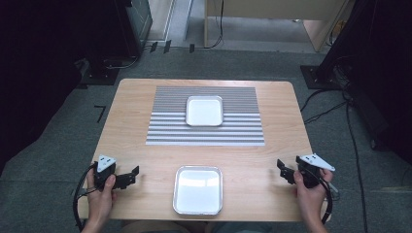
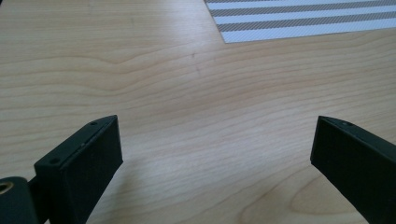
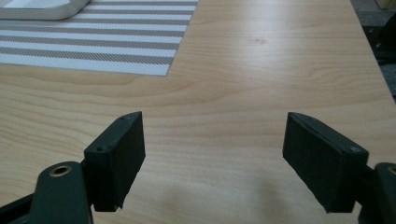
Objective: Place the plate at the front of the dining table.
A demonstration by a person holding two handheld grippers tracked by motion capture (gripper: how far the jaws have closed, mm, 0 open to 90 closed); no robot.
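Two empty white square trays lie on the wooden table (image 1: 131, 126). The near tray (image 1: 198, 189) sits at the front middle, and the far tray (image 1: 204, 110) rests on a grey-and-white striped mat (image 1: 206, 131). My left gripper (image 1: 130, 175) rests at the front left, open, with bare wood between its jaws (image 2: 212, 154). At the front right my right gripper (image 1: 283, 171) is open too, over bare wood (image 3: 212, 154). The mat's corner (image 2: 299, 18) lies ahead of the left jaws. The mat (image 3: 93, 42) and the far tray's edge (image 3: 42, 8) show at the upper left of the right gripper view.
The table's right edge (image 3: 369, 51) runs close beside my right gripper. Around the table are grey carpet (image 1: 58, 141), trailing cables (image 1: 354, 141), dark equipment stands at both sides and wooden furniture (image 1: 277, 19) at the back.
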